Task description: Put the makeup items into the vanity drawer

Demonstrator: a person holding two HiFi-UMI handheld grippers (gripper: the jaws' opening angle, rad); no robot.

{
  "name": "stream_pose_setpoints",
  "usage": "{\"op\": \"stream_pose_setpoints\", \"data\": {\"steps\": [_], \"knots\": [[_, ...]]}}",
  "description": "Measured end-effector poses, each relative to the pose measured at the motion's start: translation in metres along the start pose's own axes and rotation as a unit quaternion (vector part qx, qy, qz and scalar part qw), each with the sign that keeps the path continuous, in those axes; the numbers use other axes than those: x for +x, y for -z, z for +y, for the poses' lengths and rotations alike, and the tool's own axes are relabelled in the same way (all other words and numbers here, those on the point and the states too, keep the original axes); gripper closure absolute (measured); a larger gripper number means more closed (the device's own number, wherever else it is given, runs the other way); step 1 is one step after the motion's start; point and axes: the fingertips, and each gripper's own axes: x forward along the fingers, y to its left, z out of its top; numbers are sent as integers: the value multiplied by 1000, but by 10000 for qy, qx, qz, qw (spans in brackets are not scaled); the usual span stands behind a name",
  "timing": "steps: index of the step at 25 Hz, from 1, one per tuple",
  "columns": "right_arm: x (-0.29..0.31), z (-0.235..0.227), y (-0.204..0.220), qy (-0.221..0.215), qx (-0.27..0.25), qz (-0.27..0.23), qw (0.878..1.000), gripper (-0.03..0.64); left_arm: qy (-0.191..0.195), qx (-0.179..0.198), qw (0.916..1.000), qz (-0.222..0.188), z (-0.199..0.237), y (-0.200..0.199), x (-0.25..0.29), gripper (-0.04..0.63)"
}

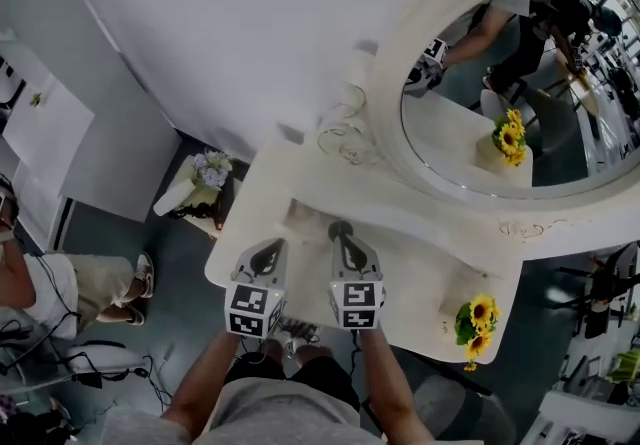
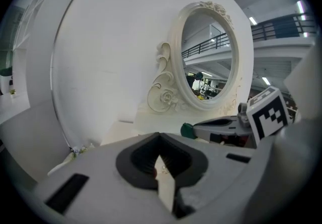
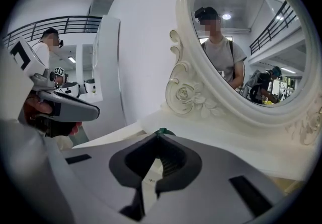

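The left gripper and right gripper are held side by side above the front edge of the cream vanity top, each with jaws pressed together on nothing; no makeup item or open drawer is seen; the top lies ahead and below, the right gripper nearer the oval mirror.

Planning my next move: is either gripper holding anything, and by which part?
The left gripper, shut, holds nothing. The right gripper, shut, shows a green piece at its tips: held or its own part, cannot tell.
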Motion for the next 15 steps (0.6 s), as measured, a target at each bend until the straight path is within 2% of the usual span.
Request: {"op": "stream_pose_setpoints", "data": {"steps": [15], "knots": [[53, 38, 13, -620, -150, 273, 9976, 600, -448, -284, 9983, 222, 41, 26, -1, 595]]}}
